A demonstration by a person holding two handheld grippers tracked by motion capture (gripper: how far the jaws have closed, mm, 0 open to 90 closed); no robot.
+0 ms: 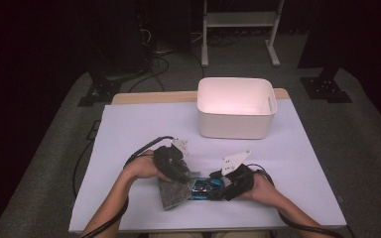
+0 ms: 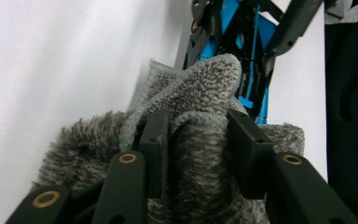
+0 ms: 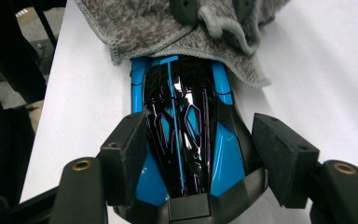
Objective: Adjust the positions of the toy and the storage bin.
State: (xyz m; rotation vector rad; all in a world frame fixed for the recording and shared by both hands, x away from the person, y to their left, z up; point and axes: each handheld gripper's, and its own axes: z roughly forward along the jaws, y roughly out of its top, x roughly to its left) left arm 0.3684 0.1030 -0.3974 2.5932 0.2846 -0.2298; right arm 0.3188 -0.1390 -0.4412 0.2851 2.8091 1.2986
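Observation:
A grey fluffy cloth lies near the table's front edge, and one end of it is draped over the nose of a blue and black toy car. My left gripper comes down on the cloth from the left. In the left gripper view a raised fold of the cloth fills the gap of my left gripper and touches both pads; the car lies beyond. My right gripper reaches in from the right. In the right gripper view its pads stand against both flanks of the car, with the cloth ahead.
A white plastic bin stands at the back of the white table, right of centre. Both forearms come in over the front edge, trailing black cables. A white metal frame and dark stands are on the floor behind.

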